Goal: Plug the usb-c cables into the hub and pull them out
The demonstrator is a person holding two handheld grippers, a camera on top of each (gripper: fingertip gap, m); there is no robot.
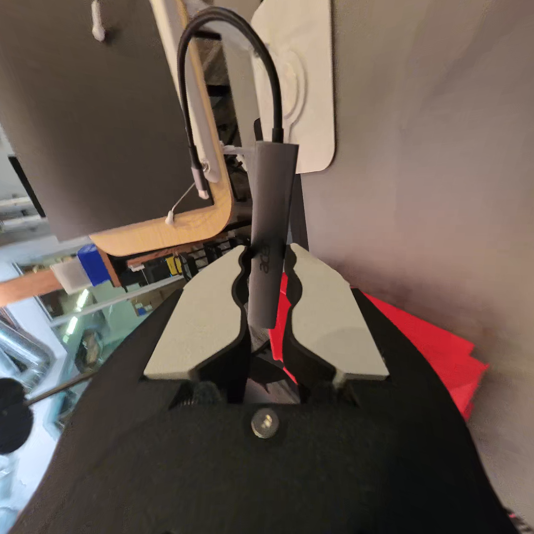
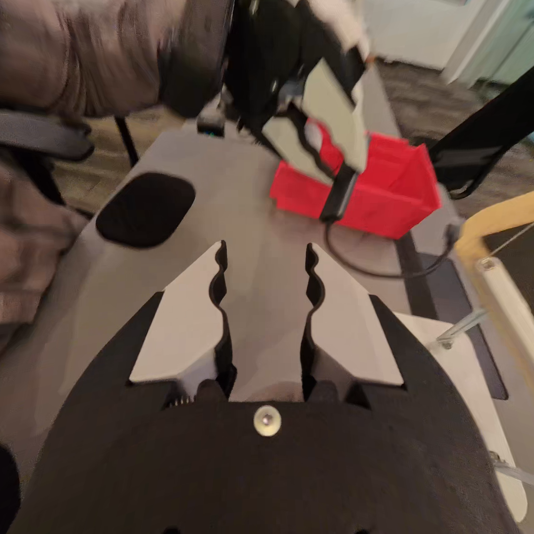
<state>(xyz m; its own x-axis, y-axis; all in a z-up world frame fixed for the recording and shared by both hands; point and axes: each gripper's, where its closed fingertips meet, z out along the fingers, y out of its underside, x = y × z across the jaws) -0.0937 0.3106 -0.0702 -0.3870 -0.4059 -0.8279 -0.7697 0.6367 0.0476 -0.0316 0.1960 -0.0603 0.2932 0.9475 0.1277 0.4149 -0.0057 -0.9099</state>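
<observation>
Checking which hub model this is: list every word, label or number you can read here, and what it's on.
Grey hub: one short dark printed marking on its side, right where the left tongs clamp it; partly covered and blurred, and I don't transcribe writing.
Everything else, both views: no writing visible.

Red bin (image 2: 375, 199) beside black pad (image 2: 146, 209).

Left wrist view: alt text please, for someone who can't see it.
The left gripper is shut on a grey hub, held upright. Its black cable loops over to a free plug. A red bin sits behind, on the table.
</observation>
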